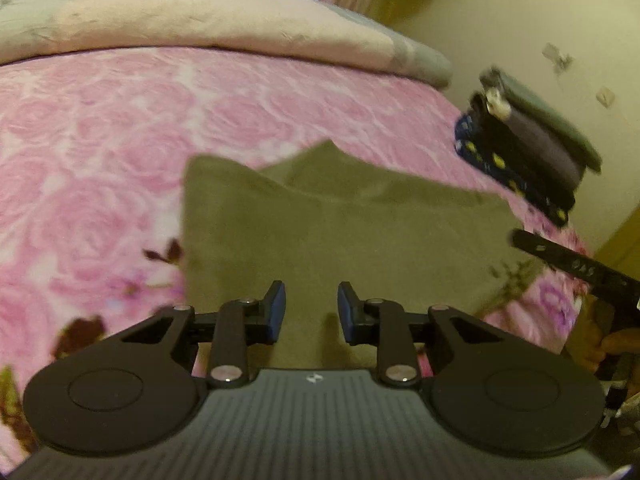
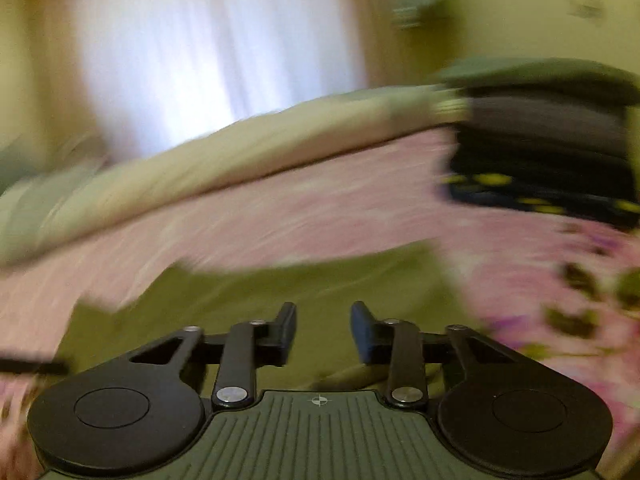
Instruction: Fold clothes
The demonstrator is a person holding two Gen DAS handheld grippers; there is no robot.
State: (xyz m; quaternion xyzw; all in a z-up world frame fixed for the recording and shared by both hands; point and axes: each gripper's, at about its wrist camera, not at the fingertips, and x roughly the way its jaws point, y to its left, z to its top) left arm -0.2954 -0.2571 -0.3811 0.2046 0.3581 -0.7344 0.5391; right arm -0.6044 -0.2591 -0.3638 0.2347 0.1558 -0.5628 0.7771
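An olive-green garment lies folded flat on the pink rose-patterned bedspread. My left gripper hovers over its near part, open, with nothing between the blue pads. In the blurred right wrist view the same olive garment lies under my right gripper, which is open and holds nothing. A black part of the right gripper shows at the right edge of the left wrist view, with a hand below it.
A stack of folded clothes, dark with yellow dots at the bottom and grey on top, sits at the bed's right edge. A beige and grey rolled blanket lies across the far side. A white curtain hangs behind.
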